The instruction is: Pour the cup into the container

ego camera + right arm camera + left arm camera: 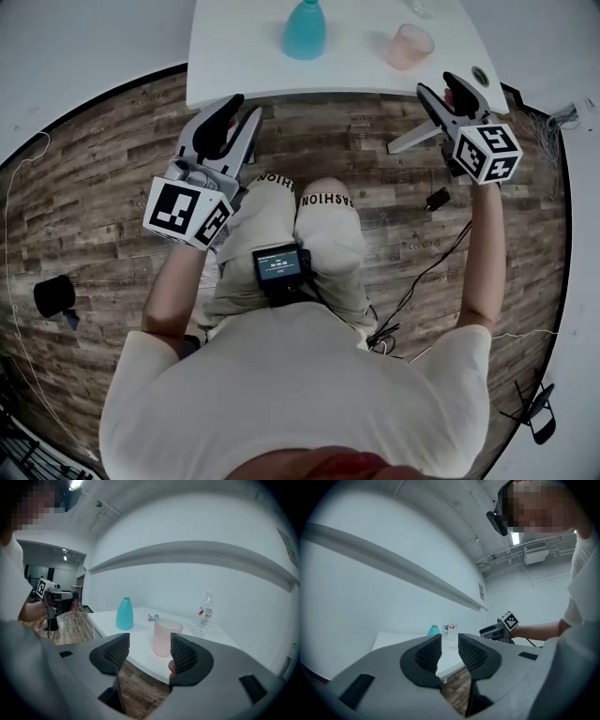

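A translucent pink cup (410, 45) (165, 637) stands upright near the front right edge of the white table (234, 56). To its left stands a teal bottle-shaped container (305, 28) (124, 614) (433, 630). My right gripper (441, 86) (149, 641) is open at the table's front edge, short of the cup, with nothing between its pads. My left gripper (239, 111) (449, 641) hangs open and empty over the floor, just in front of the table's left part. The cup's contents cannot be made out.
A clear water bottle (205, 611) and a small pink-and-teal thing (152, 617) stand farther back on the table. The person's knees (309, 206) are below the table edge. Cables (422, 272) trail over the wood floor at right; a black object (53, 295) lies at left.
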Motion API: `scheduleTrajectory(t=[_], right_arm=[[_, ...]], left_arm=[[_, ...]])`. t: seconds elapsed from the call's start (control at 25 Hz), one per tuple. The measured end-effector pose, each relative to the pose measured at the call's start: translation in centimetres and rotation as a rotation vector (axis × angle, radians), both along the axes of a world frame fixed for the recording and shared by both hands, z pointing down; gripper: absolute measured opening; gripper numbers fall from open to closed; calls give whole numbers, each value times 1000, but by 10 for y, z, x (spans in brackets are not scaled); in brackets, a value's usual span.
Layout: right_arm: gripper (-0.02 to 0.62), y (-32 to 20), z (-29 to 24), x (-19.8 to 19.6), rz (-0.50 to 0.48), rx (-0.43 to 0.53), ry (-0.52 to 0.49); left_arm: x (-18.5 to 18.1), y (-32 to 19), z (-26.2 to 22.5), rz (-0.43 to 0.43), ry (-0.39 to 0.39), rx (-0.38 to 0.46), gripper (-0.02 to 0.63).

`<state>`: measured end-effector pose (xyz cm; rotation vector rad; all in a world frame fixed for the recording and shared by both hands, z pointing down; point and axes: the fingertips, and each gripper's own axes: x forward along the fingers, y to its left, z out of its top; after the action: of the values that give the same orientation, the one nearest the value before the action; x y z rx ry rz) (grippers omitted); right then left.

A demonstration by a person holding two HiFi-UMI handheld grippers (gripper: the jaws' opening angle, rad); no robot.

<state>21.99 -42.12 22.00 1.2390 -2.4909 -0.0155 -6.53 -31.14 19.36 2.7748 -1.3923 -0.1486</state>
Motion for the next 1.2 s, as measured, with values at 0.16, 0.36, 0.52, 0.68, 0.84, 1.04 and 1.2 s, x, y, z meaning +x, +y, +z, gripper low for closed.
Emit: scheduleTrajectory(t=[0.16, 0.36, 0.52, 0.68, 0.84, 1.04, 1.2], right_arm=[[268, -14, 4, 2, -12, -14, 1], [281, -30, 8, 6, -18, -26, -5], [301, -42, 11, 8, -24, -38, -9], [327, -55, 19, 8, -38, -59, -1], [342, -67, 27, 6, -72, -71, 22], [357, -80, 35, 4, -109, -97, 40], [359, -92, 38, 0, -120, -104, 43]], left_arm=[[5, -2, -3, 14, 3, 0, 109], [8, -6, -2, 23, -3, -8, 109], [9, -12, 0, 22, -7, -26, 110], [12, -15, 5, 30, -14, -37, 112], [13, -18, 8, 30, -21, -39, 112], [9, -24, 8, 23, -29, -45, 112], [5, -31, 9, 17, -30, -52, 112]])
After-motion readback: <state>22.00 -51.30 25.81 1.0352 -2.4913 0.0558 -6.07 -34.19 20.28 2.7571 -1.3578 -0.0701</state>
